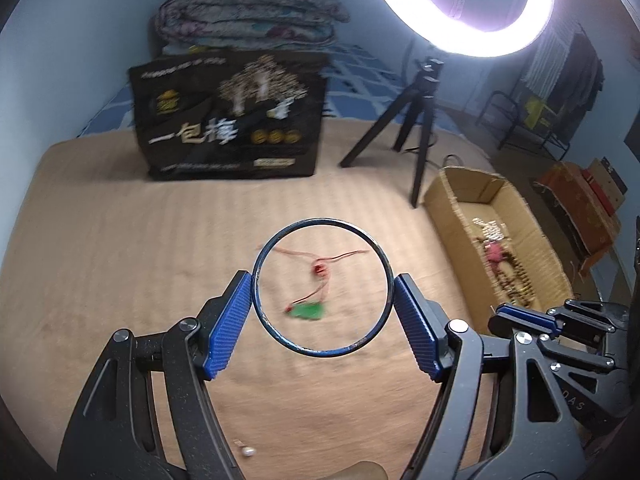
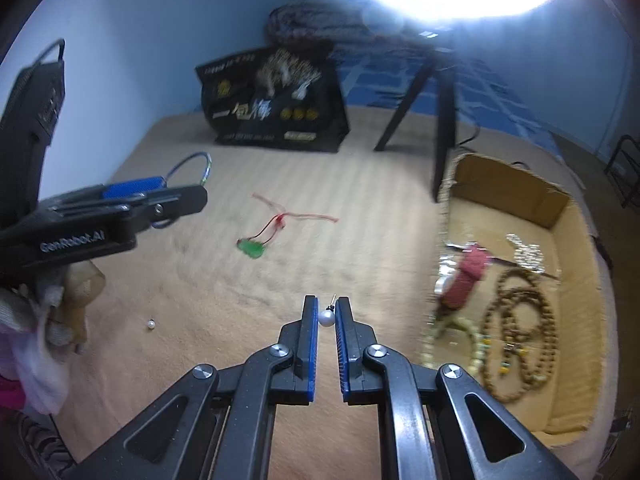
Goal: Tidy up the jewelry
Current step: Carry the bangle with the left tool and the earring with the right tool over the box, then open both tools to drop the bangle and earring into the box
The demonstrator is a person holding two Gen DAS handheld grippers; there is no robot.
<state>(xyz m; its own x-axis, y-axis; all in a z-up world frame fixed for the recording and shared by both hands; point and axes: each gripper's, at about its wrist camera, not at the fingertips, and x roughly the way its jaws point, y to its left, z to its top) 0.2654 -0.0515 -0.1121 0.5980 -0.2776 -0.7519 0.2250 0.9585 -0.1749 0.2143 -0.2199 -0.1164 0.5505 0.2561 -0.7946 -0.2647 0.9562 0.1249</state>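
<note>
My left gripper [image 1: 322, 284] is shut on a thin dark bangle [image 1: 259, 312], held above the tan blanket. It also shows in the right wrist view [image 2: 160, 188] at the left. My right gripper [image 2: 327, 312] is shut on a pearl earring [image 2: 326, 317] with a short pin. It also shows in the left wrist view [image 1: 516, 316] beside the box. A green pendant on a red cord [image 1: 308, 310] lies on the blanket, also in the right wrist view [image 2: 252, 249]. A loose pearl [image 2: 151, 324] lies at the left, also in the left wrist view [image 1: 248, 453].
An open cardboard box [image 2: 576, 280] at the right holds bead strands [image 2: 520, 320], a red pouch and sparkly pieces. A black printed bag [image 1: 228, 116] stands at the back. A ring light's tripod [image 1: 416, 120] stands near the box. A folded quilt [image 1: 248, 16] lies behind.
</note>
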